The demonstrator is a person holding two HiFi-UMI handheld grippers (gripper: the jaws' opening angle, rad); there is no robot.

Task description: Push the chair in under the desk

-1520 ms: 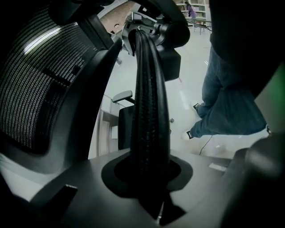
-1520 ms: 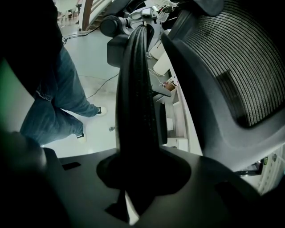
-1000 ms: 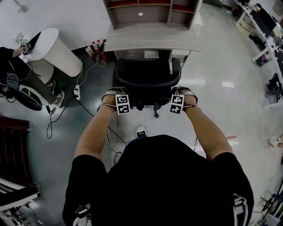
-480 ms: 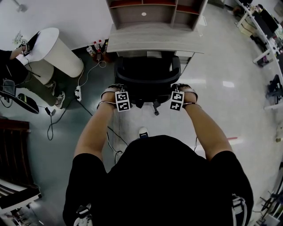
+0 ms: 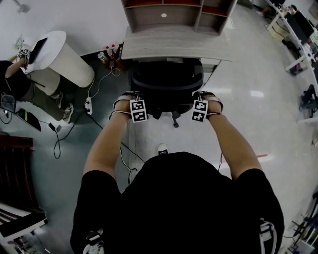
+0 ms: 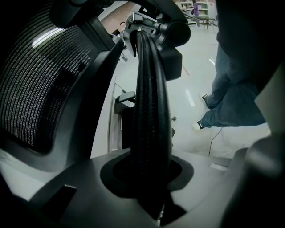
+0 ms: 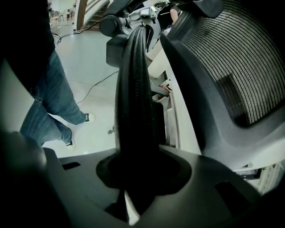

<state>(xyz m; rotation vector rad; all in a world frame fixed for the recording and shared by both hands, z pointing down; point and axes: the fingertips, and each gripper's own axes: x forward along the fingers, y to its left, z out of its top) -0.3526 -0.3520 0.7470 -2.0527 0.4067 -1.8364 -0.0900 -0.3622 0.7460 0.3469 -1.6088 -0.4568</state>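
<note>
A black mesh-backed office chair point(image 5: 166, 82) stands in front of a light wooden desk point(image 5: 176, 47), its front edge at the desk's front edge. My left gripper point(image 5: 131, 96) is shut on the chair's left armrest point(image 6: 149, 102), which runs straight out between the jaws. In the same way my right gripper point(image 5: 202, 95) is shut on the right armrest point(image 7: 133, 98). The mesh backrest point(image 6: 31, 89) fills the left of the left gripper view; the same backrest point(image 7: 240, 58) fills the right of the right gripper view.
A shelf unit point(image 5: 179, 12) sits on the desk. Left of the chair are bottles point(image 5: 107, 53), a power strip with cables point(image 5: 87, 104), a white round table point(image 5: 62, 57) and a seated person point(image 5: 20, 89). More desks point(image 5: 298, 30) line the right. Jeans-clad legs point(image 6: 231, 102) show behind.
The chair has rolled forward toward the desk, and both grippers have moved forward with its armrests.
</note>
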